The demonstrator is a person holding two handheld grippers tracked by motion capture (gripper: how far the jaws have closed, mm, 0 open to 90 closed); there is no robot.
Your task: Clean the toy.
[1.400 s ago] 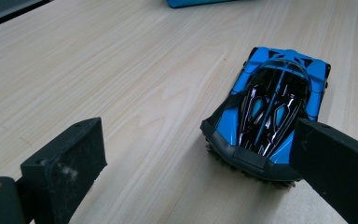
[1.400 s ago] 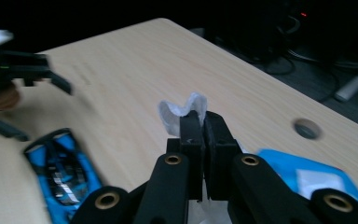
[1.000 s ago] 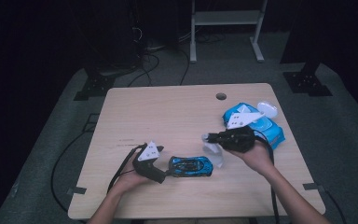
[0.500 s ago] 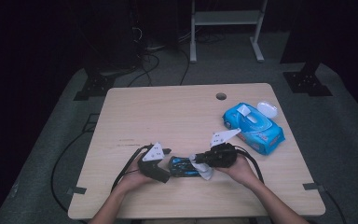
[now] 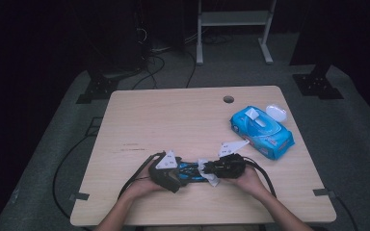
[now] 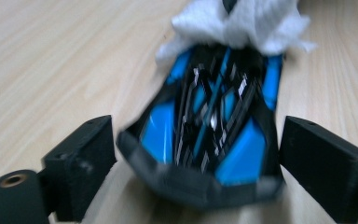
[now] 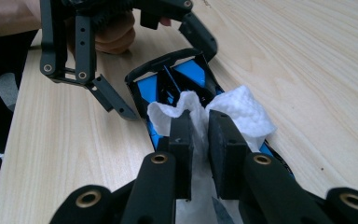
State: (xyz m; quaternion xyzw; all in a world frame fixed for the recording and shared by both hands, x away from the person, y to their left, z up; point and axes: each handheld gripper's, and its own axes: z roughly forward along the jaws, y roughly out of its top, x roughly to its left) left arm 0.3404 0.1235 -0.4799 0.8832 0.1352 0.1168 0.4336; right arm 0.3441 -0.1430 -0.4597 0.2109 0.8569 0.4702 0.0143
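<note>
Lowered from the wipe pack point(image 5: 261, 132), the right tool point(image 7: 200, 140), its jaws easing slightly apart, pinches a wipe point(image 7: 223, 109) on the toy car point(image 6: 209, 126); rub gently while the spread left tool point(image 6: 191, 154) brackets it.

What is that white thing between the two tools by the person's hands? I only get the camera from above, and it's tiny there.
Observer: A crumpled white wipe. The right gripper pinches it between its jaws, which have just been opening slightly.
Operator: And the blue thing under it?
Observer: A blue and black toy car. The wipe lies on one end of it.
Operator: Is the other tool squeezing the car?
Observer: It doesn't look so. The left gripper has a jaw on either side of the car's other end, with small gaps showing. Its jaws have just been opening.
</note>
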